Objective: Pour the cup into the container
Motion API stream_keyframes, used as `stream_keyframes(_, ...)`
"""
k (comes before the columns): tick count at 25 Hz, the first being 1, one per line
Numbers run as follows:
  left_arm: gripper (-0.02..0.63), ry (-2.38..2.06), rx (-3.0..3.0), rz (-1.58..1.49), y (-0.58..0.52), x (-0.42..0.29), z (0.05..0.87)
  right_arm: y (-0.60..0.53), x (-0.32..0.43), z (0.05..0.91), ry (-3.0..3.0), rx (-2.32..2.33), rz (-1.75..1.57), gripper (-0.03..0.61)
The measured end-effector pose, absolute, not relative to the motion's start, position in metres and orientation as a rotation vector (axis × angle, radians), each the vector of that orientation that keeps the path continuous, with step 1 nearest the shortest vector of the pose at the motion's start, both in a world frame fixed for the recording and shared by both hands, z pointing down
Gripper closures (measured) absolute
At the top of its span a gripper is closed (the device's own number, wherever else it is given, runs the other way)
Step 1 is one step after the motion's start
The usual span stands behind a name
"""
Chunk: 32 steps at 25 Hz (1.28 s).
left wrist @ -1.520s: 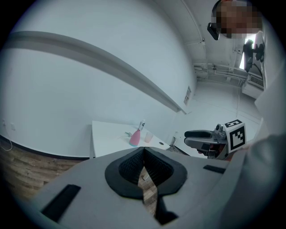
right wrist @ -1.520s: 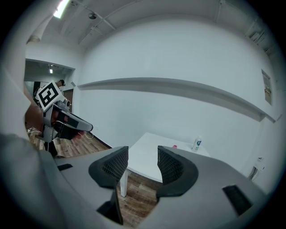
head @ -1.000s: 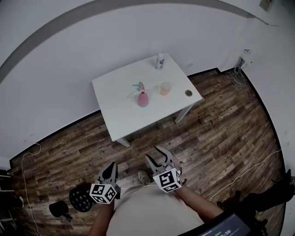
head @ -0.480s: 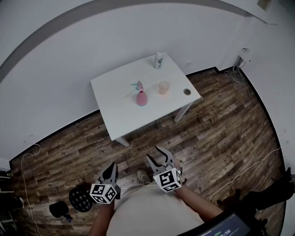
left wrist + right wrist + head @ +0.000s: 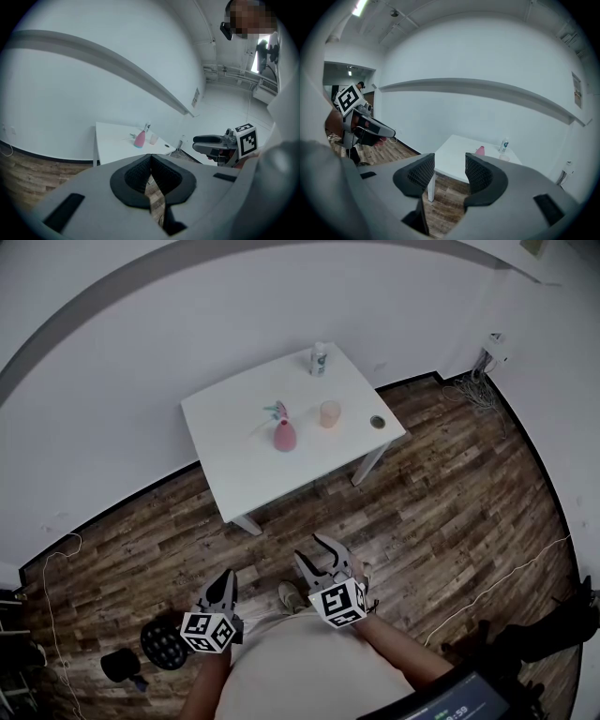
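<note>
Nearest, well short of the desk, the left gripper (image 5: 150,165) has its jaws pressed together with nothing between them. Its own view shows this, while the head view gives only its marker cube and narrow tip. Beside it, equally far from the desk, the right gripper (image 5: 449,171) stands partly spread and empty, with wooden floor (image 5: 441,512) showing through the gap. Each gripper view catches the other gripper off to one side.

On the white desk (image 5: 234,442) a pink spray bottle (image 5: 283,435) stands near the middle, with the cup (image 5: 329,413) just right of it. A small round container (image 5: 378,422) sits by the desk's right edge, plain only in the head view. A white bottle (image 5: 320,359) stands at the far corner.
</note>
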<state>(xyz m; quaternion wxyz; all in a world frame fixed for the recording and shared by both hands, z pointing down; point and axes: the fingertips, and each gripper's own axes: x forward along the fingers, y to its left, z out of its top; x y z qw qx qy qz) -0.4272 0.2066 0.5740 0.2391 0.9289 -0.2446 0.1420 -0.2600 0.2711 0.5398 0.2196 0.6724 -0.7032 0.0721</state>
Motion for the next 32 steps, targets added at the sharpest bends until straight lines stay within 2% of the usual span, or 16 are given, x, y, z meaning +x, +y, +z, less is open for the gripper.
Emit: stream_keyframes(32,0.601,-0.675,2.551,0.386,0.192,-0.412,0.571,0.255,-0.251,0.534,-1.934,1.801,0.124,0.4)
